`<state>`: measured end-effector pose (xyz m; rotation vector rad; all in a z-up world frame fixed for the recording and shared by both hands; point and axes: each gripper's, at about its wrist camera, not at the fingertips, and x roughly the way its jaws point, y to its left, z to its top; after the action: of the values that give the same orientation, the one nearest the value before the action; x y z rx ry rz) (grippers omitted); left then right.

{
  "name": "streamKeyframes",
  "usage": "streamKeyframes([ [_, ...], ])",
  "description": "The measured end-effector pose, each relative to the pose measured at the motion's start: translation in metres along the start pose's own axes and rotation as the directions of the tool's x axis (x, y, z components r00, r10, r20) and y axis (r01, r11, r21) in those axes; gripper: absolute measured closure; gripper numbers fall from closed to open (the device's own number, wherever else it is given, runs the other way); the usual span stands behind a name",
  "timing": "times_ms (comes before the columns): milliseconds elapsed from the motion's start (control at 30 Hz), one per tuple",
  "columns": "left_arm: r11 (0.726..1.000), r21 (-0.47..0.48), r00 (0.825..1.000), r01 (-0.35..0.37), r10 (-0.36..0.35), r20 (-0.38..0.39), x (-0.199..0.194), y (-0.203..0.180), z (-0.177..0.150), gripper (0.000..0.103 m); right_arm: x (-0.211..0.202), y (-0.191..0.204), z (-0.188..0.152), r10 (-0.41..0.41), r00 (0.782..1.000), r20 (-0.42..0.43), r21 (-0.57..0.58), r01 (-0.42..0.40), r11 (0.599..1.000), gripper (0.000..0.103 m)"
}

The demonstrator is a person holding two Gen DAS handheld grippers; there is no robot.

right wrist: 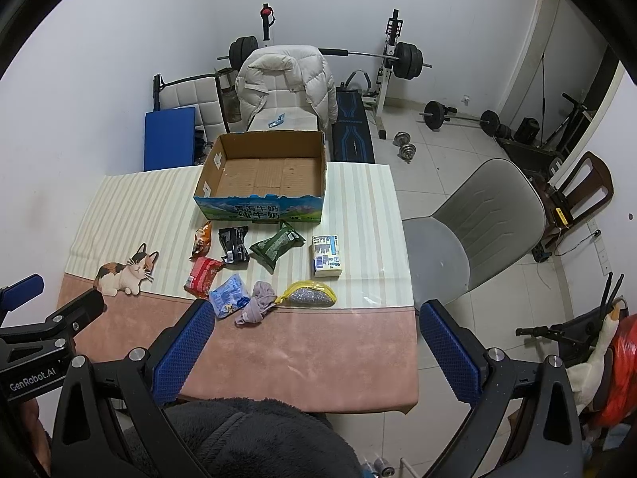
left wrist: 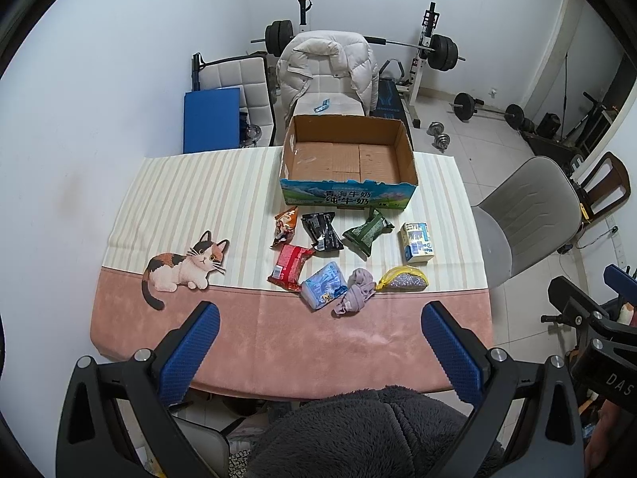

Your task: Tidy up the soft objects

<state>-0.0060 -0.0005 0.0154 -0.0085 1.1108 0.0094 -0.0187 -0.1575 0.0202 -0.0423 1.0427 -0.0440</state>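
An empty cardboard box (left wrist: 406,147) (right wrist: 207,175) stands at the table's far side. In front of it lie an orange snack pack (left wrist: 286,225), a black pack (left wrist: 321,231), a green pack (left wrist: 366,233), a white tissue pack (left wrist: 417,242), a red pack (left wrist: 290,267), a blue pack (left wrist: 323,290), a crumpled lilac cloth (left wrist: 356,290) (right wrist: 258,302) and a yellow mesh pouch (left wrist: 404,280) (right wrist: 310,294). My left gripper (left wrist: 318,318) and right gripper (right wrist: 316,318) are open and empty, held above the table's near edge.
The table (left wrist: 302,342) has a striped and pink cloth with a cat print (left wrist: 183,269). A grey chair (right wrist: 473,231) stands to the right. A chair with a white jacket (left wrist: 326,67) and a weight bench with barbell (left wrist: 438,51) stand behind the table.
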Motion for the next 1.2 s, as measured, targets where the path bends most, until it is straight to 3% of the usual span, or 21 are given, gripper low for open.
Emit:
streamKeyframes([
  [567, 1.0, -0.011, 1.0, -0.001, 0.001, 0.011, -0.004, -0.001, -0.002, 0.0, -0.003, 0.002, 0.0, 0.022, 1.0, 0.016, -0.013, -0.022, 1.0, 0.0],
  [767, 0.999, -0.027, 1.0, 0.018, -0.018, 0.003, 0.017, 0.009, 0.003, 0.0, 0.022, -0.004, 0.006, 0.048, 0.999, 0.004, 0.002, -0.048, 0.999, 0.0],
  [833, 0.999, -0.038, 1.0, 0.009, -0.01, -0.008, 0.036, 0.014, 0.009, 0.0, 0.046, -0.009, 0.013, 0.061, 0.998, -0.01, 0.015, -0.06, 0.998, 0.0],
  [1000, 0.996, -0.071, 0.992, -0.06, 0.052, -0.114, 0.138, 0.038, 0.028, 0.0, 0.139, -0.027, 0.035, 0.102, 0.989, -0.106, 0.051, -0.097, 0.994, 0.0],
  [1100, 0.995, -0.046, 0.974, -0.092, 0.08, -0.21, 0.209, 0.05, 0.035, 0.001, 0.213, -0.034, 0.046, 0.114, 0.973, -0.202, 0.054, -0.106, 0.993, 0.0],
  [1200, 0.994, -0.001, 0.946, -0.107, 0.101, -0.309, 0.282, 0.06, 0.038, 0.004, 0.287, -0.039, 0.051, 0.102, 0.951, -0.291, 0.042, -0.094, 0.995, 0.0],
])
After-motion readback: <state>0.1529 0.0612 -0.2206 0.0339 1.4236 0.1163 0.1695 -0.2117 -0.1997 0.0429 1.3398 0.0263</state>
